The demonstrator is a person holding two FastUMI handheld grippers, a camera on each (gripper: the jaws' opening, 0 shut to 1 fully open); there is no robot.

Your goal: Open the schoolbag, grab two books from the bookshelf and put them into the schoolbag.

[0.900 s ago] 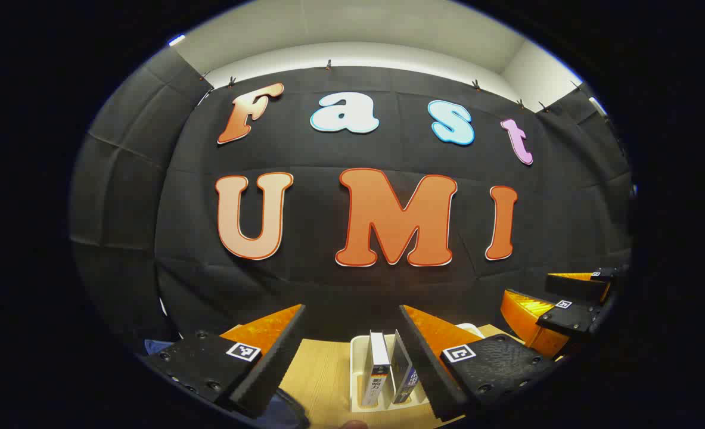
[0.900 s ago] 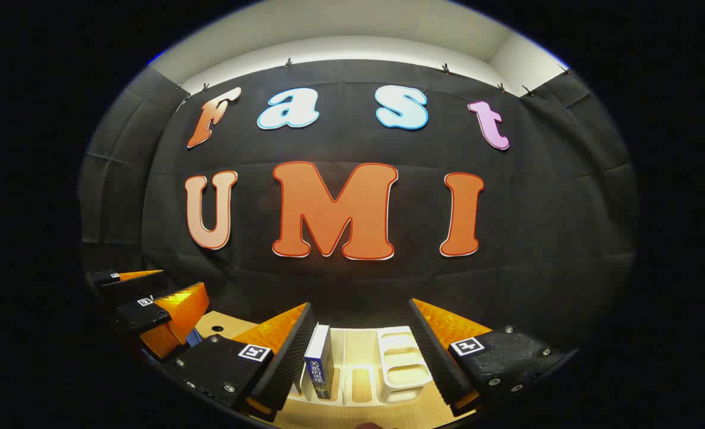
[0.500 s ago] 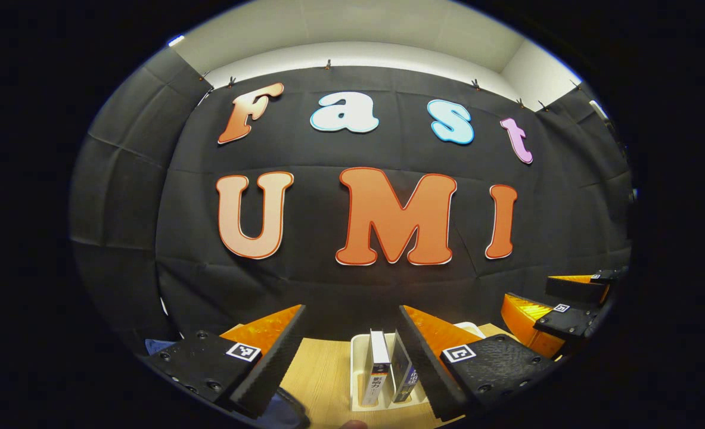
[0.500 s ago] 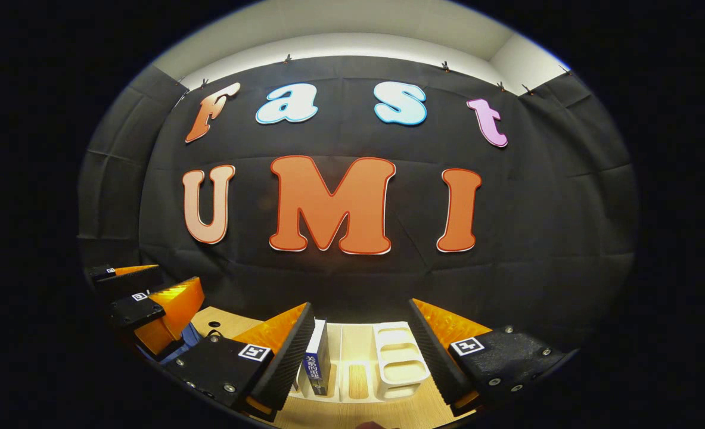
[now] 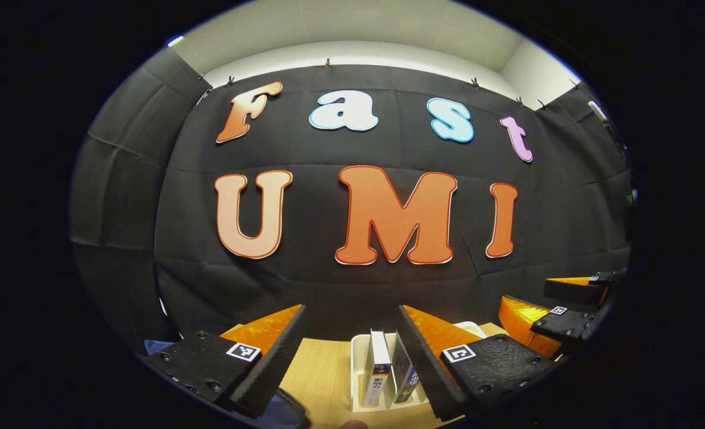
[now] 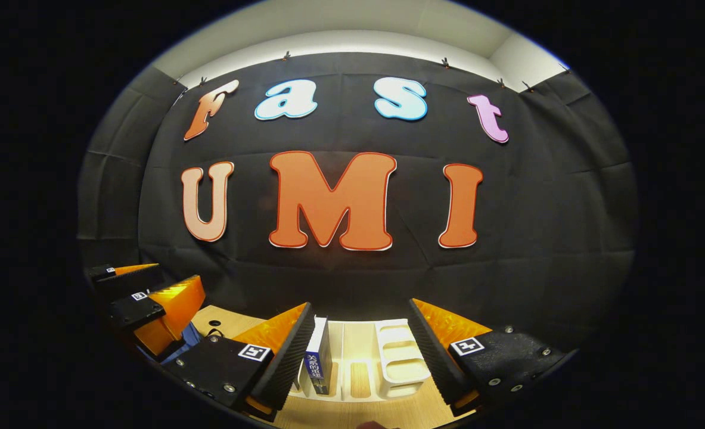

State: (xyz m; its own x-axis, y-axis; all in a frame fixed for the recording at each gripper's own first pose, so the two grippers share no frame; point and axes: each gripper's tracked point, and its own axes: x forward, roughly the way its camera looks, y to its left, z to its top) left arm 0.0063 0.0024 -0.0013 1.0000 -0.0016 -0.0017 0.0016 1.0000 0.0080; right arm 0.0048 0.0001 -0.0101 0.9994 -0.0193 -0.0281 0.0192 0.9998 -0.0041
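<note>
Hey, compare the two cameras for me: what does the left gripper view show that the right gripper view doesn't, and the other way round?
Left gripper view: a white-spined book standing upright in the white plastic bookshelf rack, a darker book leaning beside it. Right gripper view: the rack's empty compartments and a blue-spined book, perhaps that darker one, beside the right gripper's finger. Shared: the light wooden table, a patch of blue fabric schoolbag, and both open grippers, the left gripper included.
</note>
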